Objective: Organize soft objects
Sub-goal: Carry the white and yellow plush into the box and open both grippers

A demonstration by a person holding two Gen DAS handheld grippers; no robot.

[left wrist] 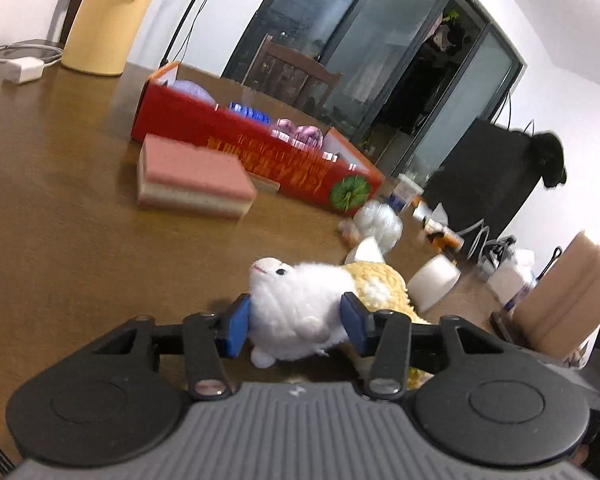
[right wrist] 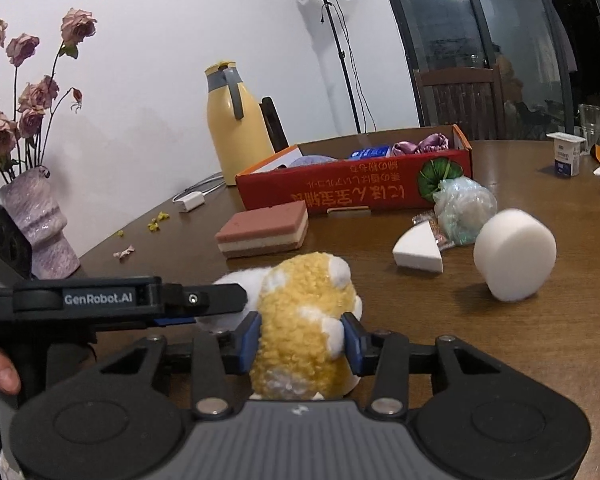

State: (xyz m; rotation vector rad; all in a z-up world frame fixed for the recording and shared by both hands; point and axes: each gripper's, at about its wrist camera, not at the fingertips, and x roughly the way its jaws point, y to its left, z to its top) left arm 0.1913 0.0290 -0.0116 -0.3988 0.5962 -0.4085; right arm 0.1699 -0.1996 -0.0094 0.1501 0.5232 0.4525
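A white plush toy (left wrist: 296,312) with a small face lies on the brown table (left wrist: 60,220). My left gripper (left wrist: 296,320) is shut on it, a blue pad pressing each side. Touching it is a yellow plush toy (right wrist: 304,320) (left wrist: 376,280) with white patches, and my right gripper (right wrist: 300,338) is shut on that one. In the right wrist view the left gripper (right wrist: 228,308) reaches in from the left to the white plush toy (right wrist: 236,282). Behind stands an open red box (right wrist: 352,192) (left wrist: 236,140) holding soft items. A pink layered sponge (right wrist: 262,230) (left wrist: 192,176) lies before it.
A white foam cylinder (right wrist: 514,254), a white foam wedge (right wrist: 418,250) and a crumpled plastic bundle (right wrist: 464,208) lie to the right. A yellow thermos (right wrist: 236,128), a charger (right wrist: 190,202), a flower vase (right wrist: 40,220) and a yoghurt cup (right wrist: 566,154) stand around the table.
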